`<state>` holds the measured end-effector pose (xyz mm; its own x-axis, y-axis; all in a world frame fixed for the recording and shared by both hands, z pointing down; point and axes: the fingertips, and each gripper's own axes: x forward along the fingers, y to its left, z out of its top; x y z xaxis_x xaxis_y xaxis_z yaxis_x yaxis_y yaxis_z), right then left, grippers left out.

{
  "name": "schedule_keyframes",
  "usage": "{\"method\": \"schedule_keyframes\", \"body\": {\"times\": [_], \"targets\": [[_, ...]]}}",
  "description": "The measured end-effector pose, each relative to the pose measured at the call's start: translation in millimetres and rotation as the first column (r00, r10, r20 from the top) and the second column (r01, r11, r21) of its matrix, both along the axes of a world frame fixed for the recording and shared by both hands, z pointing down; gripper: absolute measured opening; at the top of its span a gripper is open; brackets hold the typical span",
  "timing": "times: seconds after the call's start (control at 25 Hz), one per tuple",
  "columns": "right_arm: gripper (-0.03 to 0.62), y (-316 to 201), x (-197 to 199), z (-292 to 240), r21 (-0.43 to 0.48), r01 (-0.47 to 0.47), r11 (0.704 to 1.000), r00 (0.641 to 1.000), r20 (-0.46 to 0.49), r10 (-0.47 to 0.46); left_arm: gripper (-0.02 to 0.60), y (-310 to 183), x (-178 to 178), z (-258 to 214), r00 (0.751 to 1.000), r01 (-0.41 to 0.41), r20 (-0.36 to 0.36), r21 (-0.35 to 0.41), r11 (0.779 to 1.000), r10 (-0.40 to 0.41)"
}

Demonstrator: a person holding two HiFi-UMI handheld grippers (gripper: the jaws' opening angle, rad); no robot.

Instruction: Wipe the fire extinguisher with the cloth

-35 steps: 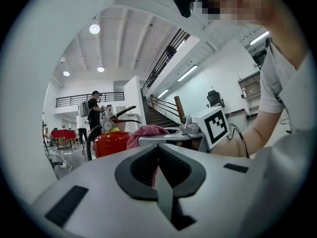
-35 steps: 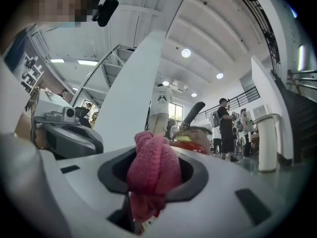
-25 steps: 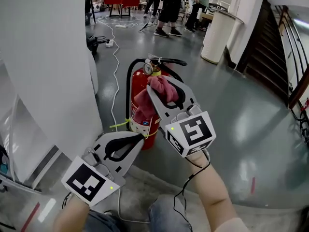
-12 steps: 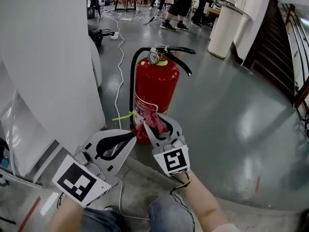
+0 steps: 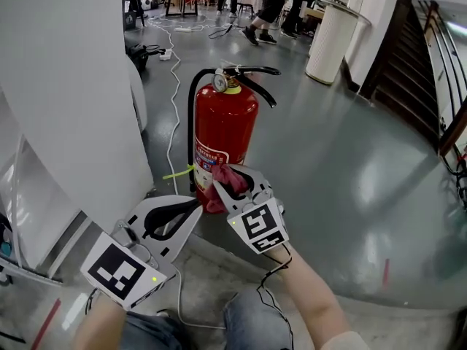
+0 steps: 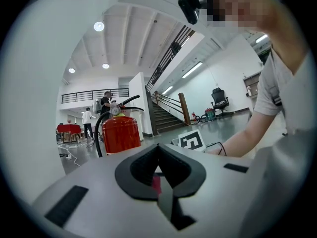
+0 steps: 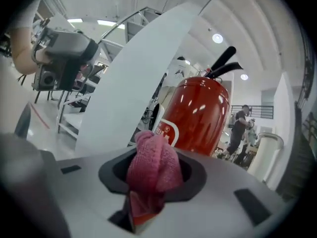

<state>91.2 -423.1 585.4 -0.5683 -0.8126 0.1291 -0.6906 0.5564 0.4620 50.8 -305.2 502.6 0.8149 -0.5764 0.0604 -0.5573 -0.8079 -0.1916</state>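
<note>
white pillar (image 5: 73, 86): stands just left of the fire extinguisher (image 5: 222, 133).

left gripper (image 5: 193, 208): low and left of the extinguisher's base, tips pointing toward the black hose (image 5: 192, 137) that runs down the cylinder's left side. the left gripper view shows the left gripper (image 6: 158, 150) with jaws brought fully together and nothing clamped between them. contact with the hose cannot be confirmed. a yellow tie (image 5: 175, 173) sticks out from the cylinder's left side just above the tips.

fire extinguisher: red, upright on the grey floor (image 5: 350, 166), gauge and black lever at the top. it appears in the left gripper view (image 6: 120, 135) and fills the middle of the right gripper view (image 7: 198, 118).

right gripper (image 5: 221, 187): at the extinguisher's lower front, clamped on a pink cloth (image 5: 225, 184). the right gripper view shows the right gripper (image 7: 153, 152) with jaws pinched on the bunched cloth (image 7: 153, 170), which bulges out above the tips. the cloth lies against the lower cylinder, at the label's lower edge.
</note>
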Motion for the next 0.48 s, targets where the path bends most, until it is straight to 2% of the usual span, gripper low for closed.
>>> {"method": "schedule_keyframes", "body": {"times": [0.08,0.16,0.36,0.48], "targets": [[0.127,2,4,-21,0.072,-0.007,0.997,1.000,-0.001,0.007,0.010,1,1,-1,1.000,-0.005,-0.003,-0.003,1.000,0.005],[0.127,4,8,-59,0.168,-0.021,0.986,0.999,0.037,0.015,0.011,2,2,-1,1.000,-0.006,-0.003,-0.006,1.000,0.006],[0.129,8,6,-156,0.339,-0.023,0.940,0.995,0.096,-0.010,0.011,0,-1,-3,1.000,0.007,-0.001,-0.003,1.000,-0.007],[0.129,5,15,-196,0.406,-0.091,0.909,0.990,0.139,0.037,0.011,0,-1,-4,1.000,0.009,-0.004,-0.006,1.000,-0.009]]}}
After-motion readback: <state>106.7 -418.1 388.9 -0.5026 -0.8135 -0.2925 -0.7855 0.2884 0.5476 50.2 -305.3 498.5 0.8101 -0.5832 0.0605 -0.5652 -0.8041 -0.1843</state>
